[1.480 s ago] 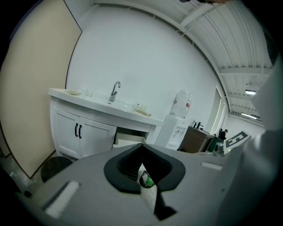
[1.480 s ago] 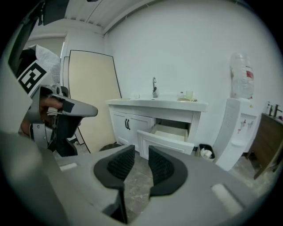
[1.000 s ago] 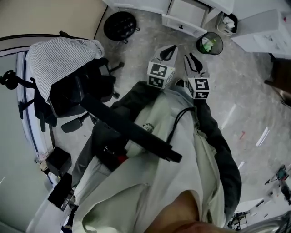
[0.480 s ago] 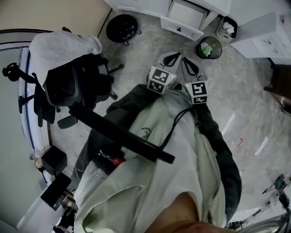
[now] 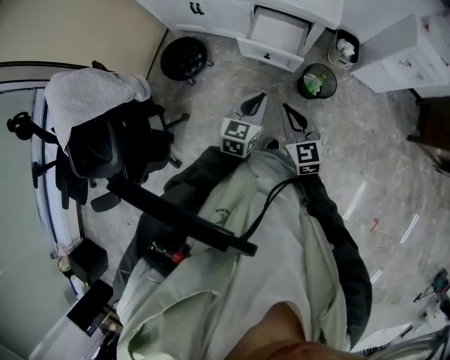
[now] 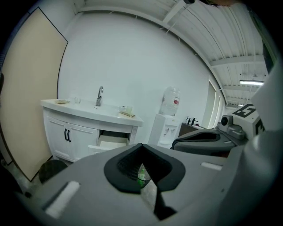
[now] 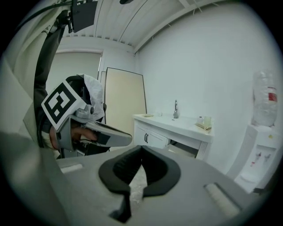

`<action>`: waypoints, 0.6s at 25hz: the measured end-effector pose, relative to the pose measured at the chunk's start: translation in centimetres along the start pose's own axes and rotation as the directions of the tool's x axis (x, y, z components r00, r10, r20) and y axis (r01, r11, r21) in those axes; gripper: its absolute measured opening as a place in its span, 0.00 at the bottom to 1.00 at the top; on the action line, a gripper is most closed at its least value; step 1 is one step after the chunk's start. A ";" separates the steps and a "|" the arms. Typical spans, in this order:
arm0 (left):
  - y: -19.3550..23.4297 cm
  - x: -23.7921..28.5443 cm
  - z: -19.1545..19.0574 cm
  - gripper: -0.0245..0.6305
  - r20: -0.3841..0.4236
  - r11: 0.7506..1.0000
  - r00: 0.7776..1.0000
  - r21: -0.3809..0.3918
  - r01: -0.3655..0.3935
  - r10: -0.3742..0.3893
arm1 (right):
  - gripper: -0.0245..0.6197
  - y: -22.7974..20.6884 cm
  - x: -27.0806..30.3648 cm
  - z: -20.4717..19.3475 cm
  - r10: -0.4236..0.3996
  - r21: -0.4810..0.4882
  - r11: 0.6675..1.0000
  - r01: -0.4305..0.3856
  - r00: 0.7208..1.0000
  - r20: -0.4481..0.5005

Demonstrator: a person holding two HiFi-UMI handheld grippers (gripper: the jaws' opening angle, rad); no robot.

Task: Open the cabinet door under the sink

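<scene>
well beyond both tongs (image 5: 259,98) (image 5: 287,109) stands the cabinet door (image 5: 221,13).

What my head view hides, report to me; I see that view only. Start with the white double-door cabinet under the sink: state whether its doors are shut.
Observer: In the left gripper view, both doors of the white double-door cabinet sit flush and shut, with the black handles side by side at the seam.
Operator: Now give me both grippers' jaws.
Observer: Each gripper's own view shows its jaws together, on the left gripper and the right gripper alike, with nothing between them.
</scene>
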State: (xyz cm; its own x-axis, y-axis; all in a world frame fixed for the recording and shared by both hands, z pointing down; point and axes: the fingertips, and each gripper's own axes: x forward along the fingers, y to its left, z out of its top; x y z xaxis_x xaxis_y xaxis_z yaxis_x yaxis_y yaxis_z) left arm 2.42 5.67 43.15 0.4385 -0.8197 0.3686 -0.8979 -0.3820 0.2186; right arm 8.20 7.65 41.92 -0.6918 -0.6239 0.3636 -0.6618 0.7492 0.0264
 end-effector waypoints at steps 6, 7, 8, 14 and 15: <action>-0.2 0.7 -0.2 0.05 -0.016 1.000 1.000 0.007 -0.016 0.016 | 0.04 -1.1 0.2 -0.5 -0.004 0.012 1.000 0.004 1.000 -0.014; 0.0 0.7 -0.2 0.05 -0.016 1.000 1.000 0.005 -0.024 0.024 | 0.04 -1.2 0.3 -0.5 -0.005 0.014 1.000 0.005 1.000 -0.015; 0.2 0.6 -0.2 0.05 -0.017 1.000 0.999 0.004 -0.031 0.031 | 0.04 -1.2 0.4 -0.6 -0.003 0.015 1.000 0.003 1.000 -0.018; 1.2 0.2 -0.4 0.05 -0.027 0.998 0.997 -0.006 -0.068 0.067 | 0.04 -0.5 1.3 -0.5 0.031 0.004 1.000 -0.031 0.999 -0.024; 1.4 0.2 -0.4 0.05 -0.031 0.997 0.997 -0.008 -0.071 0.071 | 0.04 -0.6 1.4 -0.4 0.030 0.003 1.000 -0.030 0.999 -0.024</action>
State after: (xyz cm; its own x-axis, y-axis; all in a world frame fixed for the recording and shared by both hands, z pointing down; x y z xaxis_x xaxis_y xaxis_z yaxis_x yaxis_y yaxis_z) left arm 1.27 5.17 43.91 0.3746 -0.8313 0.4107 -0.9266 -0.3192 0.1990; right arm 7.75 6.46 42.82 -0.7042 -0.5954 0.3867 -0.6415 0.7670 0.0127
